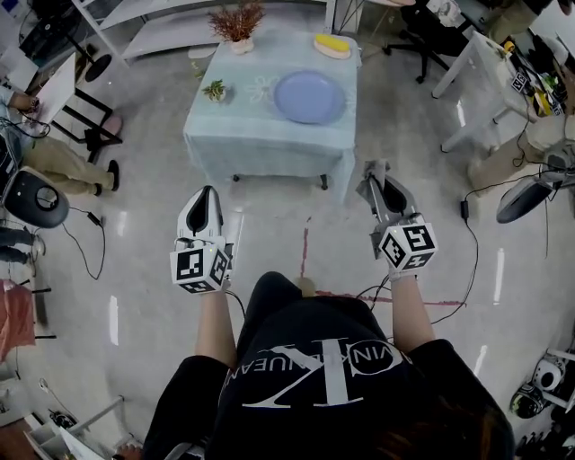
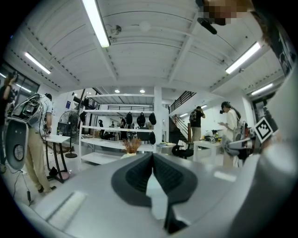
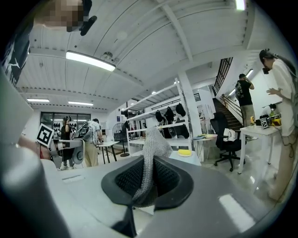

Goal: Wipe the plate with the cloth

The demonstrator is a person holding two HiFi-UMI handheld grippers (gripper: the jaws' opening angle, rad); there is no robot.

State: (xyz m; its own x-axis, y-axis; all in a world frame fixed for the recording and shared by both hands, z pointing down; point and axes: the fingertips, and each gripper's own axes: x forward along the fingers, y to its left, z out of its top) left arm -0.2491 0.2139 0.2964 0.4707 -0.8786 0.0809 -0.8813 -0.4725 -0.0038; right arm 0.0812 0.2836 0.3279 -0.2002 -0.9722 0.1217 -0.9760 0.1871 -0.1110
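Approach step; wiping not begun. Right gripper fingers clenched on grey mesh cloth. Left gripper fingers pressed together, empty. Round lilac plate on pale-blue-covered desk, upper centre of head view, well apart. Next: walk closer, lower cloth onto plate.

Bench w/ pale blue cover, standing on glossy grey floor. On top: blue plate right of centre, yellow item at far right corner, dried plant in pot at far edge, small green plant near left edge.
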